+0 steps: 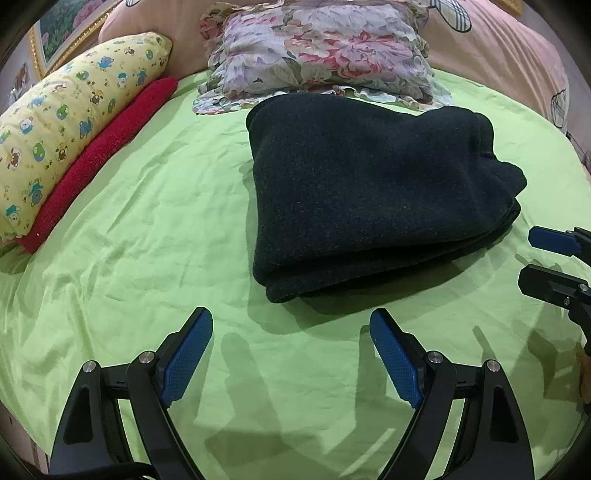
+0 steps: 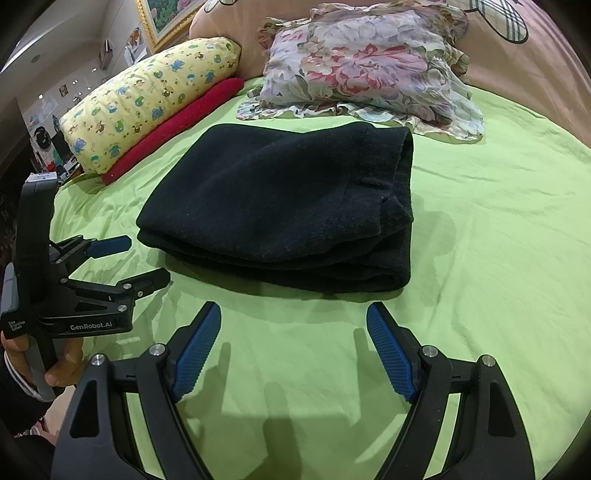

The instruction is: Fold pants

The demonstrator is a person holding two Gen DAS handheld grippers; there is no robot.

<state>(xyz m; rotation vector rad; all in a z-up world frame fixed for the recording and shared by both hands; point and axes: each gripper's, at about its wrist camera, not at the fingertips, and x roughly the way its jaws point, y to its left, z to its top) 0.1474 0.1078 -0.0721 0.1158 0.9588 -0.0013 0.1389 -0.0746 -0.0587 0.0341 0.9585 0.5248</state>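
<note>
Dark pants (image 1: 373,192) lie folded into a thick stack on the green bed sheet (image 1: 166,221); the right wrist view shows the same pants (image 2: 288,206) just beyond the fingers. My left gripper (image 1: 291,325) is open over bare sheet, a short way in front of the stack's near edge, with nothing between its blue pads. My right gripper (image 2: 293,317) is also open and empty, hovering before the near fold. The right gripper's fingertips (image 1: 546,240) show at the right edge of the left view. A hand holds the left gripper (image 2: 147,258) at the left of the right view.
A floral pillow (image 1: 325,51) lies right behind the pants. A yellow cartoon-print pillow (image 1: 74,114) and a red towel roll (image 1: 99,158) lie along the left side. A pink duvet (image 1: 498,48) is bunched at the back. A framed picture (image 2: 166,18) hangs behind.
</note>
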